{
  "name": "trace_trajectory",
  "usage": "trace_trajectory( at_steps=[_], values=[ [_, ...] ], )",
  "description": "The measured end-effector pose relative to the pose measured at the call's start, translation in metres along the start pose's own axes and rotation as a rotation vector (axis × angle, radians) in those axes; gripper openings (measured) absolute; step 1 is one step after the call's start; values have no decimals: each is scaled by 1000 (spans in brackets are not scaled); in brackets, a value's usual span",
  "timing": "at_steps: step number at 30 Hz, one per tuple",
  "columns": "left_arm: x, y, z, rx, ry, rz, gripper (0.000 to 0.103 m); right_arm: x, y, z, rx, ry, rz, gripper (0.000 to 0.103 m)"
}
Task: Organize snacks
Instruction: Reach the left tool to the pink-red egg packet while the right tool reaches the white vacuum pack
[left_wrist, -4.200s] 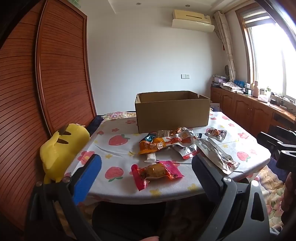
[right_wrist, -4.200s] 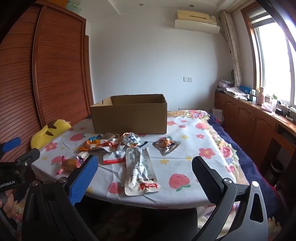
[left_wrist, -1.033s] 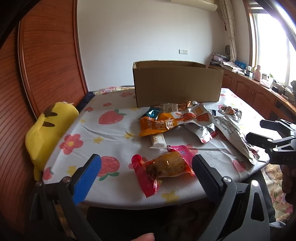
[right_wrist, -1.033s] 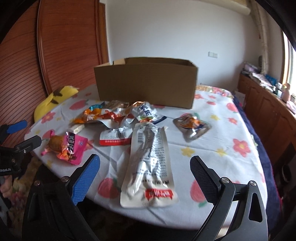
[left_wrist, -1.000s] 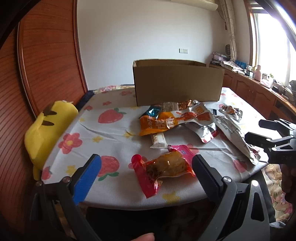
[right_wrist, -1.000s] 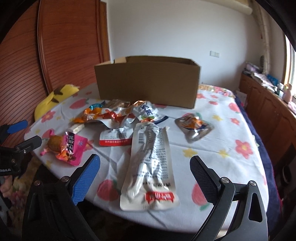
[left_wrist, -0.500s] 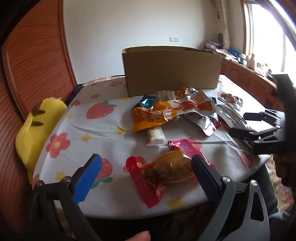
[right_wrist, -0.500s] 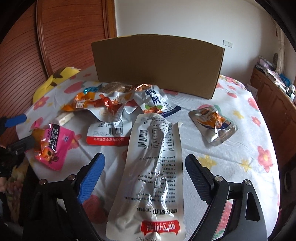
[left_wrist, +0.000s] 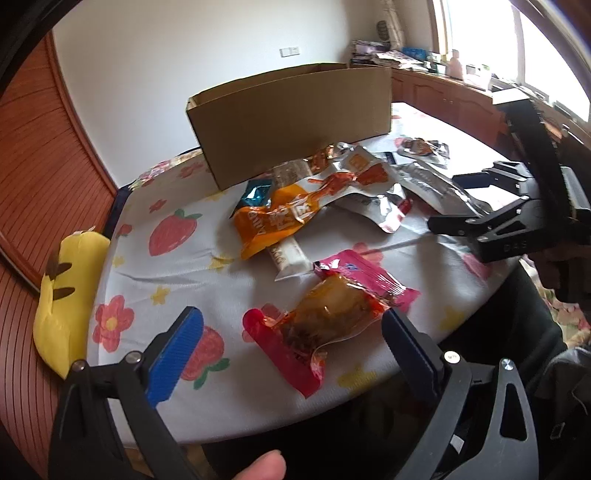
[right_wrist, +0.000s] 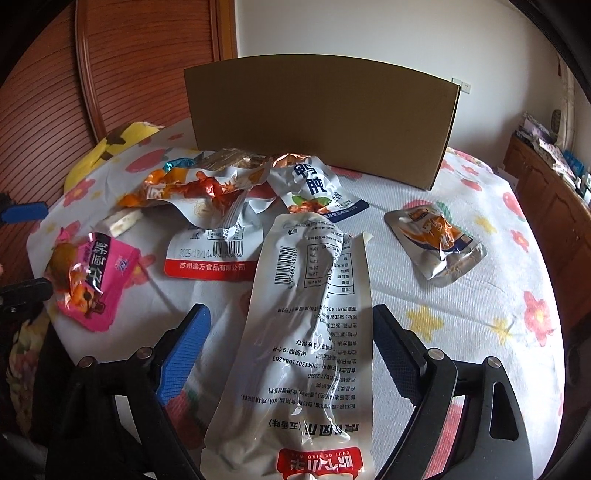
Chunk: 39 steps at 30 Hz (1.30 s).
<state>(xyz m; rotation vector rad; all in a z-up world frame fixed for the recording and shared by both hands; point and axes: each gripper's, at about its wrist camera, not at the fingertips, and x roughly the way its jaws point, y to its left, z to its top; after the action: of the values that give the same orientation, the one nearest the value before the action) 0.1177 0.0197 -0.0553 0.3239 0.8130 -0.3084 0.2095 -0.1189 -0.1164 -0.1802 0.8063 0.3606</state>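
Spread left gripper (left_wrist: 291, 347) flanking pink packet (left_wrist: 332, 314); spread right gripper (right_wrist: 291, 343) flanking white pouch (right_wrist: 306, 332), barcode 6954682401515 legible.

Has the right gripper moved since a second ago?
Yes. The right gripper has closed in toward the cardboard box, which now looms larger, and its open jaws now straddle the long white pouch.

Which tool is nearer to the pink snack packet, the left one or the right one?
Left. The left tool is open around the pink snack packet; the right tool is open over the long white pouch, off to the side.
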Motion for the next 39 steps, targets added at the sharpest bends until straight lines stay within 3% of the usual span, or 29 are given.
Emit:
trace_trajectory(
  at_steps=[6, 14, 19, 24, 28, 32, 39],
  values=[
    [9, -1, 1, 47, 42, 6, 98, 0, 0, 0, -2, 0, -1, 89],
    [28, -1, 13, 74, 75, -41, 97, 0, -1, 0, -2, 0, -2, 85],
    [36, 4, 19, 15, 86, -122, 94, -1, -2, 0, -3, 2, 0, 84],
    [42, 7, 18, -40, 92, -156, 93, -1, -2, 0, -4, 2, 0, 82],
    [44, 10, 15, -72, 101, -197, 86, -3, -6, -1, -8, 5, 2, 71],
    [43, 5, 14, -61, 98, -217, 75, -4, -8, -1, -5, 13, 13, 70],
    [51, -2, 11, -46, 104, -197, 75, -5, -11, 2, -19, 43, 27, 69]
  ],
)
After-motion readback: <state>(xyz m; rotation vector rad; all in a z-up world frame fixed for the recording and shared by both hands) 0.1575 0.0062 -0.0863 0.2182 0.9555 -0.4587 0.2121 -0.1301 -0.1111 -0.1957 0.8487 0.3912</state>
